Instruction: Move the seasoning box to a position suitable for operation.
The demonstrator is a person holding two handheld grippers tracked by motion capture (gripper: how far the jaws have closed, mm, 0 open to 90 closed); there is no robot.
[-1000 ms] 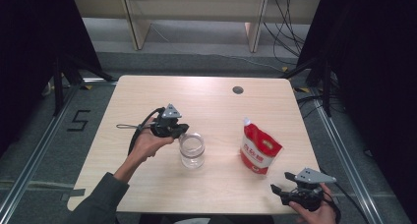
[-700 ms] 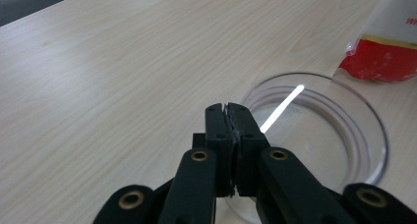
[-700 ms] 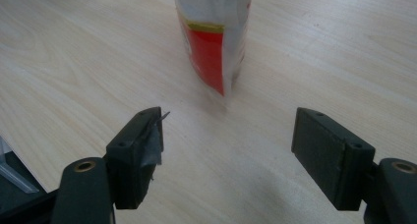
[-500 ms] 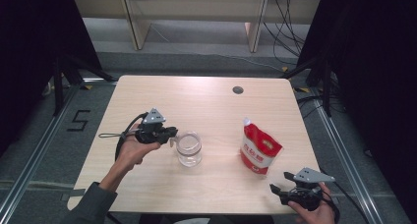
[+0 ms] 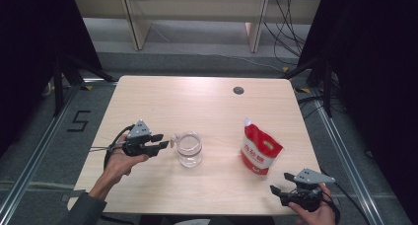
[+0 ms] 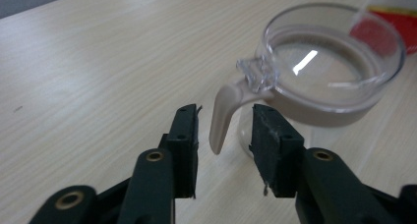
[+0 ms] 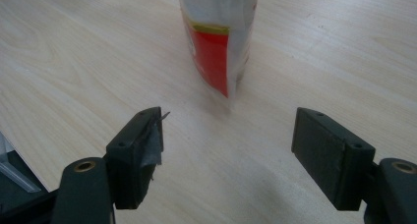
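Observation:
A clear glass jar (image 5: 189,149) (image 6: 330,81) with a hinged lid and a beige clasp handle (image 6: 223,117) stands at the table's middle. My left gripper (image 5: 161,140) (image 6: 225,150) sits just left of it, open, its jaws on either side of the handle without touching. A red and white stand-up pouch (image 5: 260,151) (image 7: 219,35) stands to the right of the jar. Near the front right corner my right gripper (image 5: 280,184) (image 7: 238,150) is wide open, a short way in front of the pouch, with nothing between its jaws.
The light wooden table (image 5: 197,104) has a small round cable hole (image 5: 238,90) at the back right. Its front edge lies close under the right gripper. Metal rails and cables run on the floor around the table.
My left gripper has slid left and toward me, away from above the jar, and now points at the jar's handle from the left. The right gripper has stayed in place.

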